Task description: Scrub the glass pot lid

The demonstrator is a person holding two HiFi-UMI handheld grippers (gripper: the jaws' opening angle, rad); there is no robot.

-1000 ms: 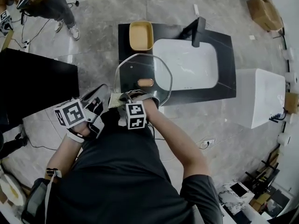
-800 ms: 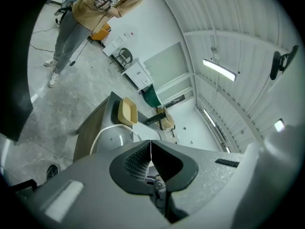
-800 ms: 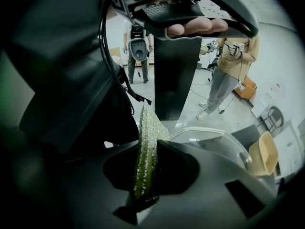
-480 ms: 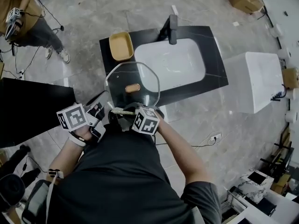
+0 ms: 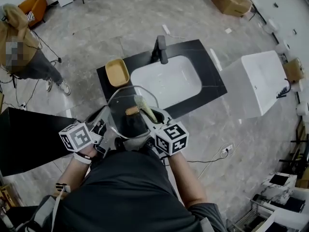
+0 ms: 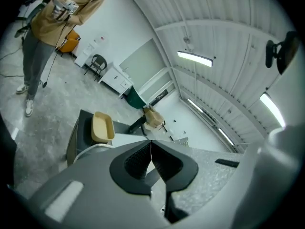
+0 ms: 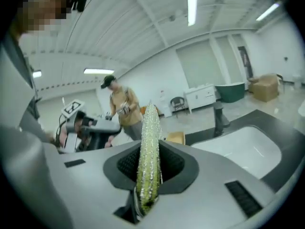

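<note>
I hold the glass pot lid (image 5: 118, 111) up over the counter's near edge, its wooden knob (image 5: 132, 110) facing up. My left gripper (image 5: 104, 131) is shut on the lid's left rim; in the left gripper view the glass edge (image 6: 151, 149) runs as a thin line between the closed pads, with the knob (image 6: 153, 118) beyond. My right gripper (image 5: 153, 123) is shut on a yellow-green scouring sponge (image 5: 145, 108) that lies against the glass beside the knob. The sponge (image 7: 148, 142) stands upright between the right gripper's (image 7: 148, 175) jaws.
Beyond the lid is a black counter (image 5: 208, 83) with a white sink (image 5: 169, 83), a black faucet (image 5: 161, 49) and a yellow tray (image 5: 117, 72). A white box (image 5: 256, 81) stands right, a black table (image 5: 29, 137) left. A person (image 5: 24, 52) stands far left.
The lid has come nearer to my body and sits lower in view. My right gripper has swung the sponge from the lid's near rim up onto the glass beside the knob.
</note>
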